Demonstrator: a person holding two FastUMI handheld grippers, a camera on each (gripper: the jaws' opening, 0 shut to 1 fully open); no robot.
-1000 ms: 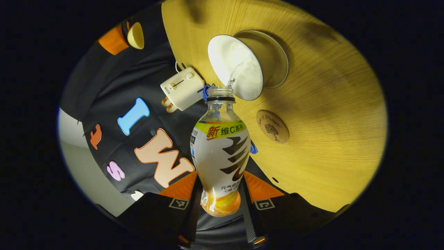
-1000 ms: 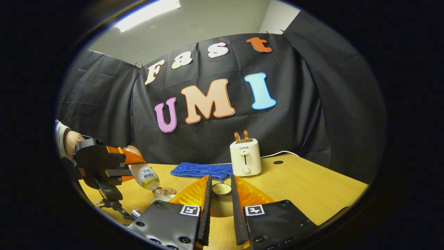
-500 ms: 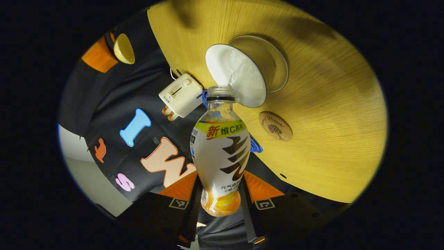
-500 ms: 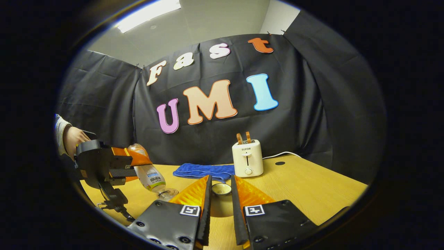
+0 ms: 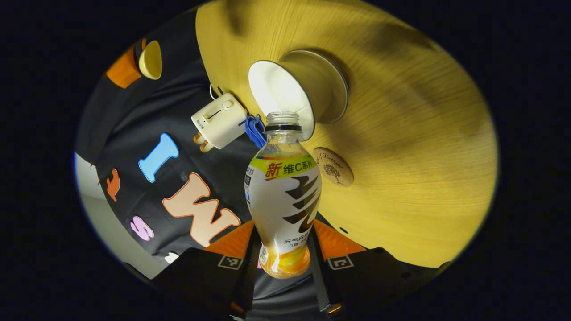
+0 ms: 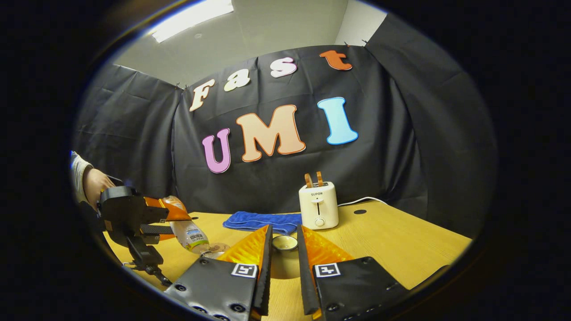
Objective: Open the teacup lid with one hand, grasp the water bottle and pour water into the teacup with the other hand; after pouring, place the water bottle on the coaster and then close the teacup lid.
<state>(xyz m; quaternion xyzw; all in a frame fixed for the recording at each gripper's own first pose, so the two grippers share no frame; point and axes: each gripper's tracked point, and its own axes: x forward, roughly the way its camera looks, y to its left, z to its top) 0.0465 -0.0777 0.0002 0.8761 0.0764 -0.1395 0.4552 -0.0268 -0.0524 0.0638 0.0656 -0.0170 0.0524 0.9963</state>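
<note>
My left gripper (image 5: 283, 236) is shut on the lower body of a clear labelled water bottle (image 5: 283, 191). The bottle is uncapped and tipped, with its mouth at the rim of the white teacup (image 5: 279, 94), which stands on a saucer (image 5: 335, 91). I see no stream at the mouth. A round wooden coaster (image 5: 333, 166) lies beside the cup. My right gripper (image 6: 284, 229) is shut on the yellowish teacup lid (image 6: 284, 243), held above the table. In the right gripper view the left gripper (image 6: 171, 215) tilts the bottle (image 6: 187, 230) mouth-down at the left.
A white toaster (image 6: 318, 205) stands at the back of the wooden table (image 6: 401, 245), with a blue cloth (image 6: 258, 220) to its left. A person's hand (image 6: 91, 185) holds the left gripper. The right half of the table is bare wood.
The water stream from the bottle mouth into the cup, seen earlier, has stopped. The left gripper and bottle have shifted slightly relative to the cup. The right gripper holds still with the lid.
</note>
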